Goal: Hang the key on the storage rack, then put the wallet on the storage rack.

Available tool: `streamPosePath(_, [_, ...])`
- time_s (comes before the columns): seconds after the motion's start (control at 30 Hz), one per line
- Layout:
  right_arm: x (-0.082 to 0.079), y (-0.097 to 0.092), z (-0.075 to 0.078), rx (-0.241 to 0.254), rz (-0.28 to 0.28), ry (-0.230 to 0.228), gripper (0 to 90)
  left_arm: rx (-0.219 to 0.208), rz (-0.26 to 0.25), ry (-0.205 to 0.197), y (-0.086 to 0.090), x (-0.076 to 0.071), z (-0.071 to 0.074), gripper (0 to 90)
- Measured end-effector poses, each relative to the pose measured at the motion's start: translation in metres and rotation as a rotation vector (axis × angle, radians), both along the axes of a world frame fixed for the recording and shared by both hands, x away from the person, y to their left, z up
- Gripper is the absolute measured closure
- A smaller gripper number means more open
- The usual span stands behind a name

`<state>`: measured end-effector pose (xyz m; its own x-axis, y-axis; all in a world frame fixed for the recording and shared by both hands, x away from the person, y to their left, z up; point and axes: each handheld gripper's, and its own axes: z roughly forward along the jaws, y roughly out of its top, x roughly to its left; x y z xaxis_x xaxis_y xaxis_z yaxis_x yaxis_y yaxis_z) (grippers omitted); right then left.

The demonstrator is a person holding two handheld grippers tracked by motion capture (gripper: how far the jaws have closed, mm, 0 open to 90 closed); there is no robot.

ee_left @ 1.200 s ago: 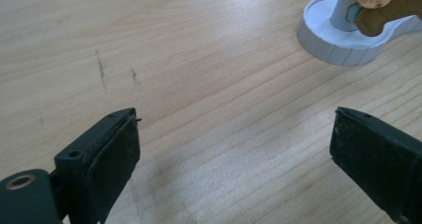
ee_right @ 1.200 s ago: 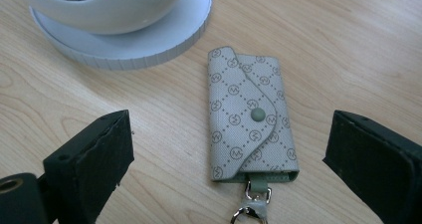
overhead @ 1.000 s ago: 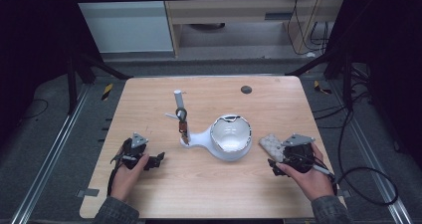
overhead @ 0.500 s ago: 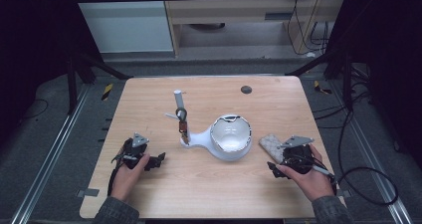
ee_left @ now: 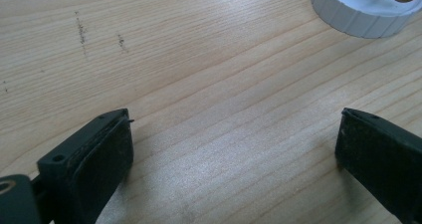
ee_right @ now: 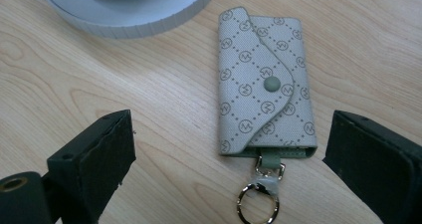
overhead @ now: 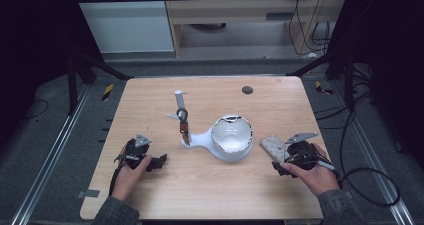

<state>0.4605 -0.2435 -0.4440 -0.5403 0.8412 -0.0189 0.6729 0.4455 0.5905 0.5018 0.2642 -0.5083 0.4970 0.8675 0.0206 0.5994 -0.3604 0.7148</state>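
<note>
Pouch lay flat on the counter between the right tool's released jaws, ready for grasping; left tool gaped, empty.

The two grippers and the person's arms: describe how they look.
Both the left gripper and the right gripper are black, each topped by a grey three-cornered plate. Each has two blocky black jaws with flat, rough pads. A black cable loops from the right one. The person wears grey sleeves.

Key pouch lies just right of the stand, seemingly apart.
</note>
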Motion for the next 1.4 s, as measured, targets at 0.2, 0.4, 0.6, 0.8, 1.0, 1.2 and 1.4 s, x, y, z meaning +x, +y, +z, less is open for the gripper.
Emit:
streamPosePath(0.2, [0.006, -0.003, 0.002, -0.021, 0.013, 0.047, 4.9, 0.003, 0.003, 0.0, -0.001, 0.0, 0.0, 0.3])
streamPosePath(0.4, [0.013, -0.006, 0.004, -0.042, 0.017, 0.086, 7.0, 0.003, 0.005, 0.001, -0.001, -0.001, 0.0, 0.2])
streamPosePath(0.6, [0.013, -0.007, 0.009, -0.045, 0.013, 0.074, 6.6, 0.005, 0.004, 0.003, -0.002, -0.002, 0.0, 0.1])
streamPosePath(0.8, [0.012, -0.005, 0.003, -0.054, 0.007, 0.094, 6.6, 0.003, 0.006, 0.001, -0.002, -0.002, 0.0, 0.0])
streamPosePath(1.0, [0.015, -0.005, 0.0, -0.06, -0.006, 0.126, 9.0, 0.003, 0.004, 0.001, -0.002, -0.002, 0.0, 0.0])
streamPosePath(1.2, [0.021, 0.0, 0.0, -0.086, -0.005, 0.144, 15.0, 0.001, 0.003, 0.004, -0.002, -0.002, 0.0, 0.0])
streamPosePath(1.4, [0.033, 0.001, -0.008, -0.113, -0.011, 0.175, 14.8, 0.001, 0.003, 0.005, -0.002, -0.002, 0.0, 0.0])
